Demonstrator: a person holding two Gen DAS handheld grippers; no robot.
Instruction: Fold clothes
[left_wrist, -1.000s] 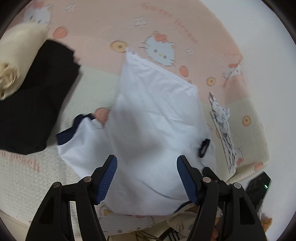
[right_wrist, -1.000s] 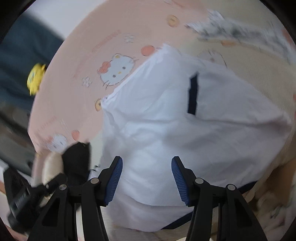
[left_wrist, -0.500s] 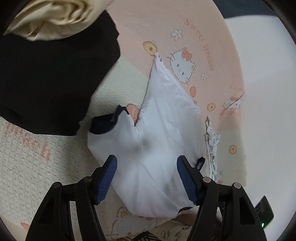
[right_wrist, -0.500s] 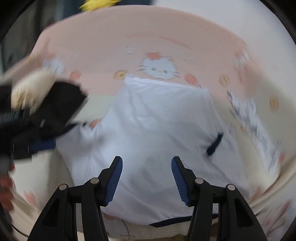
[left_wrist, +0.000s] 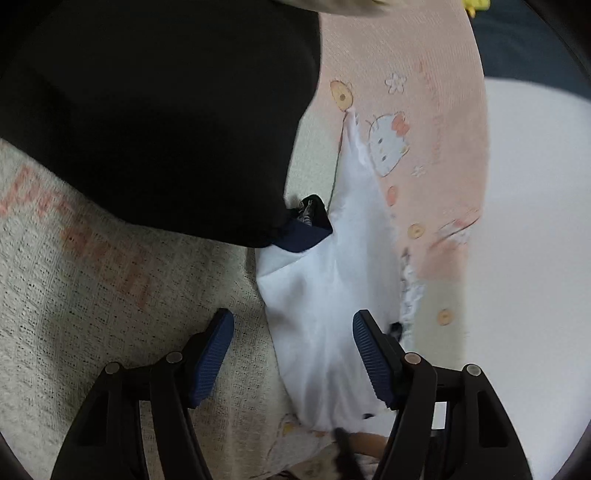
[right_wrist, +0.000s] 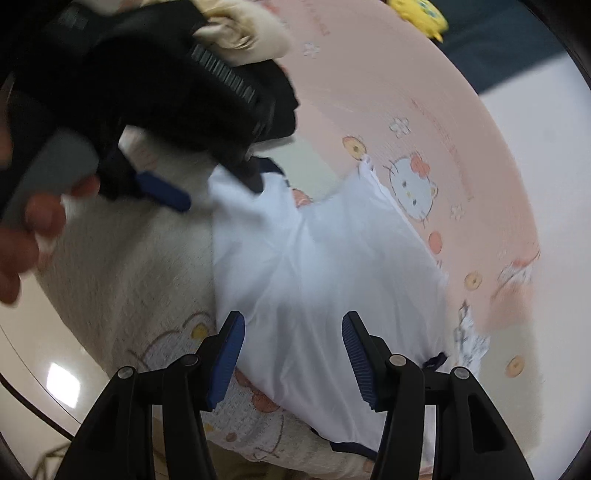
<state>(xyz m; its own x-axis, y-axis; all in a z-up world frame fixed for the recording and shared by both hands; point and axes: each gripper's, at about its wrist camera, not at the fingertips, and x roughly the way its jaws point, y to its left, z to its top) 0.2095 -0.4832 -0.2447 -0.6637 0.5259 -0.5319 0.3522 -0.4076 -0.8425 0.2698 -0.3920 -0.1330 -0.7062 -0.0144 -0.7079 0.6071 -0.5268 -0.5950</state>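
Note:
A white garment (left_wrist: 332, 295) with navy trim lies crumpled on the cartoon-cat blanket (left_wrist: 92, 295); the right wrist view shows it spread wider (right_wrist: 325, 266). My left gripper (left_wrist: 293, 350) hovers open over the garment's left edge, holding nothing. The right wrist view shows that left gripper (right_wrist: 207, 184) at upper left, held by a hand (right_wrist: 33, 221) near the navy collar (right_wrist: 271, 166). My right gripper (right_wrist: 293, 354) is open above the garment's near part, empty. A black garment (left_wrist: 155, 122) fills the upper left of the left wrist view, touching the white one's navy collar.
A cream garment (right_wrist: 243, 33) rests on the black one. A yellow toy (right_wrist: 417, 14) sits at the blanket's far edge. A small grey-patterned cloth (right_wrist: 467, 332) lies right of the white garment. Pale floor (right_wrist: 55, 354) shows past the blanket's near edge.
The left gripper has moved left and closer to the black garment, so the white garment now sits to its right. The right view has swung, bringing the left gripper and hand into sight.

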